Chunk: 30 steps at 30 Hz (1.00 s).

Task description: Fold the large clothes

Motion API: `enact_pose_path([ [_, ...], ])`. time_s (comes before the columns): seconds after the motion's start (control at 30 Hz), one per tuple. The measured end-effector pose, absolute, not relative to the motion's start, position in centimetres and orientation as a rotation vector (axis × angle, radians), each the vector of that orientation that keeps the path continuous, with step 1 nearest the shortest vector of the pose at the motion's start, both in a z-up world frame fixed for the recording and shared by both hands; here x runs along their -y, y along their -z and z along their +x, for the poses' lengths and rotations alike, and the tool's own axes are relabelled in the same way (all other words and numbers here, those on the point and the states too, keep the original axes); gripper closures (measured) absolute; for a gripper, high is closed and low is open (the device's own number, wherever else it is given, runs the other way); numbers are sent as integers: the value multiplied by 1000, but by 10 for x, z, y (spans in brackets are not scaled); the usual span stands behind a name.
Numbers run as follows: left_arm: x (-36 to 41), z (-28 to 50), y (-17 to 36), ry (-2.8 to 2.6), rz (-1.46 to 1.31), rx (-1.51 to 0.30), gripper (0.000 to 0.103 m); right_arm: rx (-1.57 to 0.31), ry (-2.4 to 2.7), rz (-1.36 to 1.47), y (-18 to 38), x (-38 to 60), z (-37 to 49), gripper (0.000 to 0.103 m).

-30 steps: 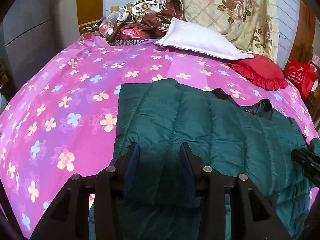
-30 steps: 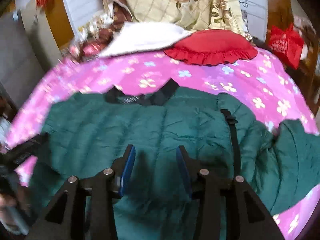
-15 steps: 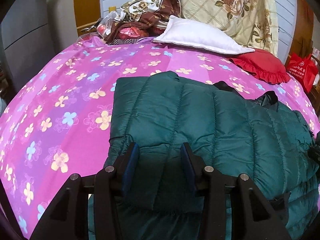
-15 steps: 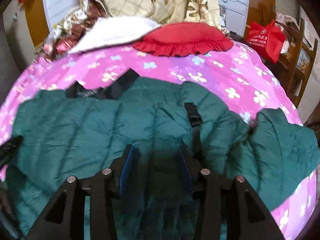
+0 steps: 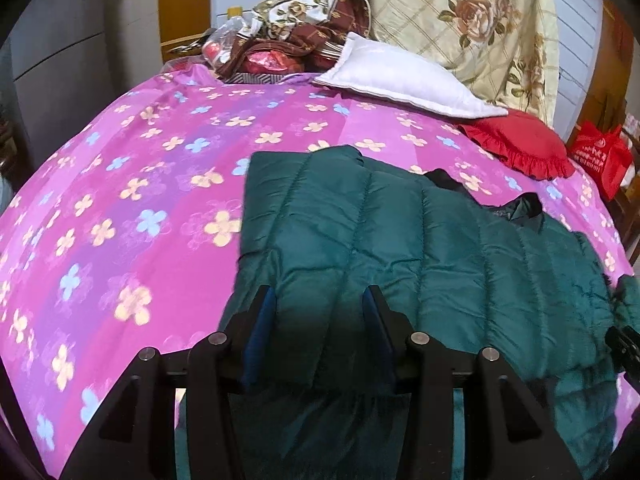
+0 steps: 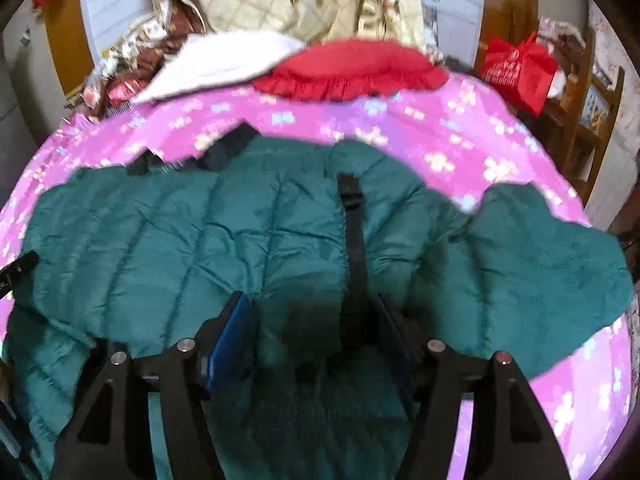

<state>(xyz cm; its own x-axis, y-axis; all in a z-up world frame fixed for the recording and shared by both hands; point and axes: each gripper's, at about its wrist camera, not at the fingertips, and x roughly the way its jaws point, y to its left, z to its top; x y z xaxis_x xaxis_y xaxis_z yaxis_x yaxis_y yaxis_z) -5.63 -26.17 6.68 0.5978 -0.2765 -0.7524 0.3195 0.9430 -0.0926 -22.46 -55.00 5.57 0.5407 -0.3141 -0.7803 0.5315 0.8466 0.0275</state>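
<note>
The green padded jacket [image 5: 420, 248] lies spread on the bed [image 5: 120, 200], collar toward the far side, its long axis running left to right across the near half of the pink flowered cover. Its left part is already turned in, giving a straight edge at the left; its right sleeve [image 6: 540, 256] lies spread out flat to the right, unfolded.

The left tongs [image 5: 318, 334] stand open over the near left part of the jacket, fingers apart with padding showing between them and nothing pinched. The right tongs [image 6: 314, 334] are open too, astride the black zip strip [image 6: 354, 248] near the jacket's middle, and hold nothing.

The coming move likely turns on that sleeve: it lies to the right of the right tongs and well apart from the left ones, so the right hand is the nearer. It would have to reach right, take the sleeve near its end and carry it left across the body.

A white pillow [image 5: 404, 80] and a red cushion [image 5: 520, 144] sit at the far side, well away from the jacket.
</note>
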Motion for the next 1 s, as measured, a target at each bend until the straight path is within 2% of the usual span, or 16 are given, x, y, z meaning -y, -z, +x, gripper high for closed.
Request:
enact_pose_path([
  [0.47,244,-124,-100,395,61,-805,77,-795,449,280,-93,492,-272,25],
  [1.0,248,-181,-111,394,56,-792,77,-766,446,307,-108,466,-318,20],
])
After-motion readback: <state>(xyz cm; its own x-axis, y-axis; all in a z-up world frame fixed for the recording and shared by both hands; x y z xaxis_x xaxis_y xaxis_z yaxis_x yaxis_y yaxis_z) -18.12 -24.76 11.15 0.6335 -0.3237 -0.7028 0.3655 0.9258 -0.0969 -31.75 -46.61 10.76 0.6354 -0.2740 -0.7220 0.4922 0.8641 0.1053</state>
